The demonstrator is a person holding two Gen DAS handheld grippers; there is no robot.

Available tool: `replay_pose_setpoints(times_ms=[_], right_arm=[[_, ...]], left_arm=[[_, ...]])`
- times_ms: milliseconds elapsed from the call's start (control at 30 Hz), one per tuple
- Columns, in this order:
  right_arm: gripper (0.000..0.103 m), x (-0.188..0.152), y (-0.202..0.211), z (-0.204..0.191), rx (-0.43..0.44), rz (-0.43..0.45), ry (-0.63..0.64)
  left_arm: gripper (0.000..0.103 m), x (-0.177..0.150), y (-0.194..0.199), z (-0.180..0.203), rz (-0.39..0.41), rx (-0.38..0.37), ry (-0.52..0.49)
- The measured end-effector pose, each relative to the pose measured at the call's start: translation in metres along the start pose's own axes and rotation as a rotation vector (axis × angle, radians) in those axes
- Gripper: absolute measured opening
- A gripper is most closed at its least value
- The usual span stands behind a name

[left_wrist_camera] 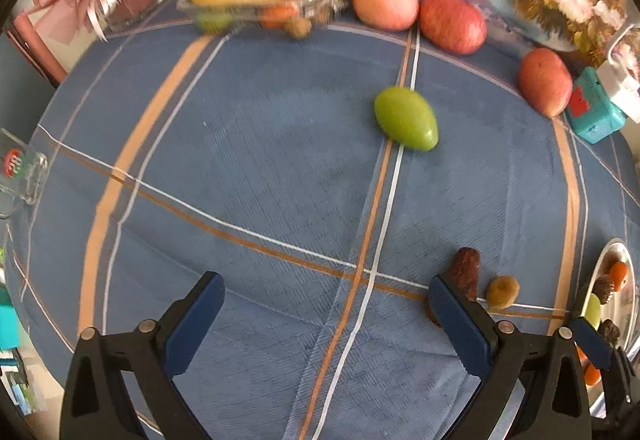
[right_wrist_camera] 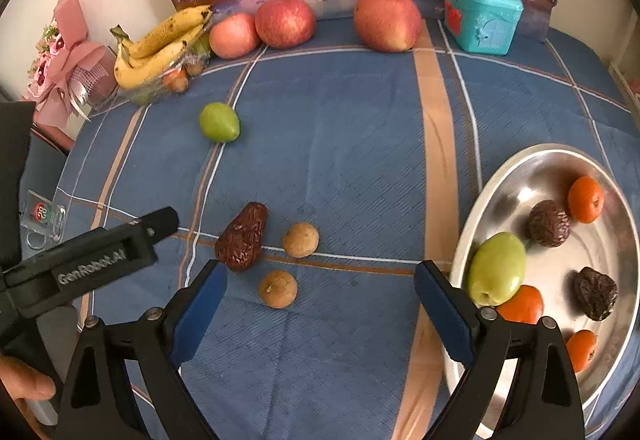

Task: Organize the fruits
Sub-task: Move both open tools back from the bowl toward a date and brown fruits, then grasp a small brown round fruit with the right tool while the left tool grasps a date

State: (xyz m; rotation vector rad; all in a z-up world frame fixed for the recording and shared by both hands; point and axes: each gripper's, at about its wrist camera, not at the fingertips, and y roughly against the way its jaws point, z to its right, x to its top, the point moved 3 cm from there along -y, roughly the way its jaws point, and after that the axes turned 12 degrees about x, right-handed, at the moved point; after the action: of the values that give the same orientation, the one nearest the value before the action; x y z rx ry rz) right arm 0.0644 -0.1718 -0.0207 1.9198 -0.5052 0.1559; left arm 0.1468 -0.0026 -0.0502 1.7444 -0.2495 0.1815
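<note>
Fruits are spread across a blue checked tablecloth [right_wrist_camera: 340, 167]. A green fruit [left_wrist_camera: 406, 118] lies alone near the middle of the cloth, well apart from the rest. At the far edge, three apples are lined up: one [right_wrist_camera: 234, 35] just beside the bananas [right_wrist_camera: 160, 43], a second [right_wrist_camera: 285, 22] touching it on the right, and a third [right_wrist_camera: 387, 19] further right, near a teal box [right_wrist_camera: 480, 19]. The bananas are stacked on a clear tray [left_wrist_camera: 256, 5] at the far left. Near the right gripper [right_wrist_camera: 320, 304], a wrinkled date [right_wrist_camera: 242, 238] and two small brown round fruits [right_wrist_camera: 301, 240] [right_wrist_camera: 278, 288] are grouped on the cloth. A metal bowl [right_wrist_camera: 560, 167] at the right holds a green fruit, two dark dates and orange fruits. The right gripper's jaws are spread wide, with nothing held between them, the nearer brown fruit lying just ahead of the gap. The left gripper [left_wrist_camera: 328, 320] is likewise held wide apart over bare cloth, gripping nothing; its right finger [left_wrist_camera: 460, 324] is close beside the date.
</note>
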Motion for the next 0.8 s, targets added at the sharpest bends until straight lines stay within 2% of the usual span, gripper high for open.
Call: replay_pose_setpoints(times_ms=[300,467,533,600,733,800], right_arm=[[0.095,-0.002,-0.025,-0.002,0.004,-0.071,0.006],[0.093,0.003,-0.028,-0.008,-0.005,-0.084,0.038],[0.086,0.006,-0.029,-0.011,-0.010,-0.086,0.058],[0.071,0.007,-0.030,-0.013,-0.007,-0.086,0.065],[0.069,0.009,-0.035,-0.014,0.012,-0.109,0.072],[0.063,0.011,-0.038,-0.016,0.018,-0.119,0.077]], left_arm=[[0.103,0.005,-0.011,0.000,-0.023,-0.005,0.011],[0.103,0.007,-0.009,0.000,-0.026,-0.039,0.018],[0.103,0.008,-0.008,0.003,-0.032,-0.061,0.016],[0.103,0.010,-0.008,0.007,-0.040,-0.082,0.011],[0.103,0.008,-0.008,0.019,-0.061,-0.148,-0.007],[0.103,0.005,-0.009,0.025,-0.078,-0.194,-0.004]])
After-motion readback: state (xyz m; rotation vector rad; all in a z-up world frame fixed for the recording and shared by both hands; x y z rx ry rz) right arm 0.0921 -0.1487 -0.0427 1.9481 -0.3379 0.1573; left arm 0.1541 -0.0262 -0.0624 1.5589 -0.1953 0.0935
